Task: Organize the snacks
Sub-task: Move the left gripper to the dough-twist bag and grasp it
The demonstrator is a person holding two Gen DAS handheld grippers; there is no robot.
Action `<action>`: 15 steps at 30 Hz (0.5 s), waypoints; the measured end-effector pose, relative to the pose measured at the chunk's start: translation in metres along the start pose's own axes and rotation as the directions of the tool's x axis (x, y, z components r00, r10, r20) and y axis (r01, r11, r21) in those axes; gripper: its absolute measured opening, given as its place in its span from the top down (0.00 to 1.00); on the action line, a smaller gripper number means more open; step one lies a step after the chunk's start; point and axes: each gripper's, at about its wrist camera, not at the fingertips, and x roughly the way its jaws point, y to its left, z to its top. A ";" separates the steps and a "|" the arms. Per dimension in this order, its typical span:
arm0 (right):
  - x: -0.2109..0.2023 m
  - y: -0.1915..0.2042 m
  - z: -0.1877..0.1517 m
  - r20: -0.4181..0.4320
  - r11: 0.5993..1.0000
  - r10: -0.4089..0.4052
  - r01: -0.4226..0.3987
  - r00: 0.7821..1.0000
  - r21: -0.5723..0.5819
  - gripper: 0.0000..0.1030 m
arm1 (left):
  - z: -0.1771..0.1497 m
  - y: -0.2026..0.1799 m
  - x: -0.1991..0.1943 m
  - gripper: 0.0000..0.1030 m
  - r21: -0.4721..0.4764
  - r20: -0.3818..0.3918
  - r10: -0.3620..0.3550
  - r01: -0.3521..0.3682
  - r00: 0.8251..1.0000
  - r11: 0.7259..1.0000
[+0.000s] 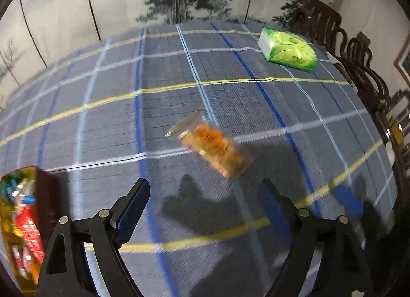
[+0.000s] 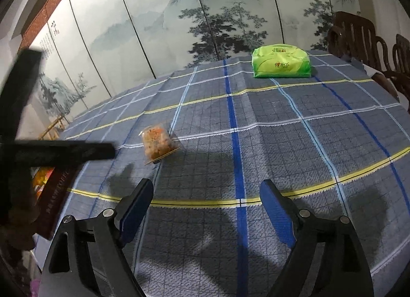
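Left gripper [image 1: 206,189]: jaws wide apart, empty, angled steeply down. Right gripper [image 2: 206,190]: jaws wide apart, empty, tilted downward.

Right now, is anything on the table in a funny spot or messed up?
Nothing looks spilled or broken. One clear snack packet lies alone and slanted on the checked tablecloth, away from the dark box holding other snacks at the left edge. The green pack sits tidy at the far side.
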 end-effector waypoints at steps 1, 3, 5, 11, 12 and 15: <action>-0.001 -0.001 0.000 0.006 1.000 0.008 -0.008 1.000 0.005 0.17 | 0.005 0.001 0.007 0.19 -0.023 -0.018 -0.008 0.007 1.000 1.000; -0.005 -0.004 -0.001 0.023 0.999 0.025 -0.025 0.999 0.020 0.17 | 0.013 0.001 0.017 0.19 -0.067 -0.039 -0.006 0.003 0.999 0.998; -0.007 -0.006 -0.001 0.034 0.999 0.042 -0.043 0.999 0.028 0.16 | 0.021 0.000 0.029 0.19 -0.089 -0.057 0.028 -0.033 0.998 0.995; -0.011 -0.007 -0.003 0.050 0.996 0.078 -0.079 0.996 0.027 0.15 | 0.033 -0.002 0.054 0.19 -0.153 -0.104 0.076 -0.091 0.992 0.984; -0.011 -0.008 -0.002 0.054 0.996 0.082 -0.083 0.995 0.030 0.15 | 0.034 -0.003 0.057 0.19 -0.153 -0.116 0.093 -0.110 0.989 0.982; -0.012 -0.011 -0.002 0.065 0.995 0.089 -0.092 0.994 0.037 0.14 | 0.032 -0.007 0.067 0.30 -0.164 -0.127 0.125 -0.145 0.984 0.976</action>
